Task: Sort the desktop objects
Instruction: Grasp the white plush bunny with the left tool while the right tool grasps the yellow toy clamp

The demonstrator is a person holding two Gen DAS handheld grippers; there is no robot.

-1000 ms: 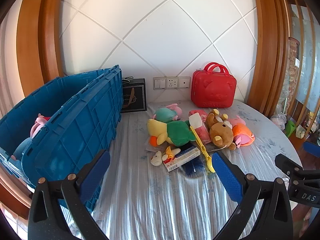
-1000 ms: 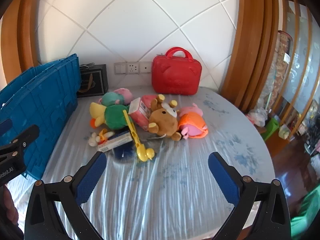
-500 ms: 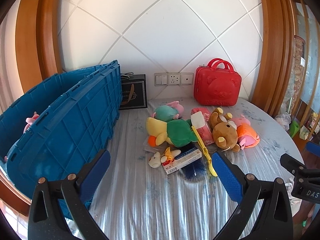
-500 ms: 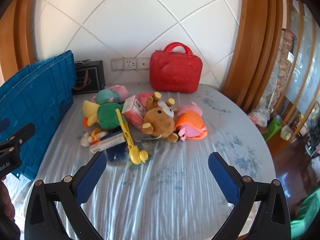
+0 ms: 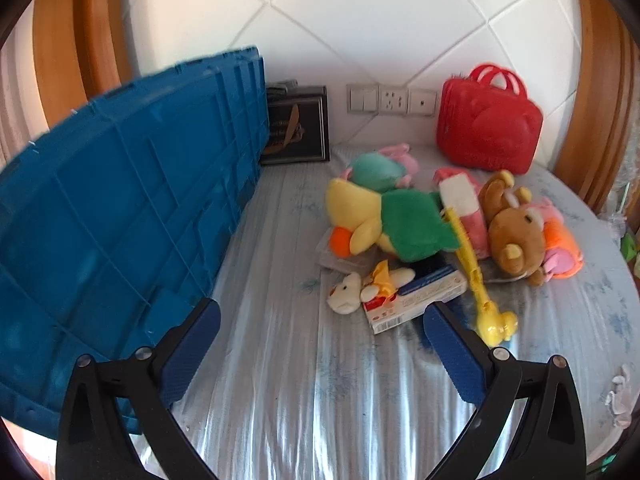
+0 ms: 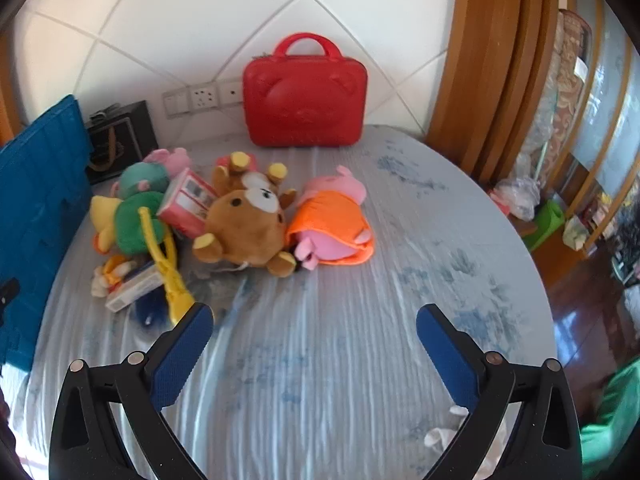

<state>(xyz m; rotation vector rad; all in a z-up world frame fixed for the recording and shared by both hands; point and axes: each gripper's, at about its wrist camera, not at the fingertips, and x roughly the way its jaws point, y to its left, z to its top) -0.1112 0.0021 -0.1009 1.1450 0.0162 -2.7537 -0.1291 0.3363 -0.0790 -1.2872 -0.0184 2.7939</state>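
Observation:
A pile of toys lies mid-table: a yellow-green plush duck (image 5: 384,224) (image 6: 128,220), a brown teddy bear (image 5: 514,236) (image 6: 248,228), an orange-pink pig plush (image 6: 332,228), a pink box (image 6: 188,200), a flat white box (image 5: 416,300), a small white plush (image 5: 346,298) and a yellow duck-headed grabber (image 5: 480,280) (image 6: 168,268). A big blue crate (image 5: 120,220) stands at the left. My left gripper (image 5: 320,332) is open and empty, just short of the flat box. My right gripper (image 6: 314,330) is open and empty, in front of the bear.
A red bear-face case (image 6: 304,100) (image 5: 488,128) stands against the tiled wall beside a black box (image 5: 298,128). The round table's edge (image 6: 536,280) curves at the right, with a wooden frame and floor clutter beyond. A crumpled white tissue (image 6: 444,436) lies near the front.
Both grippers have moved forward and lower toward the toy pile, which looks larger. The crate's inside has dropped from the left view. Both jaws stay open.

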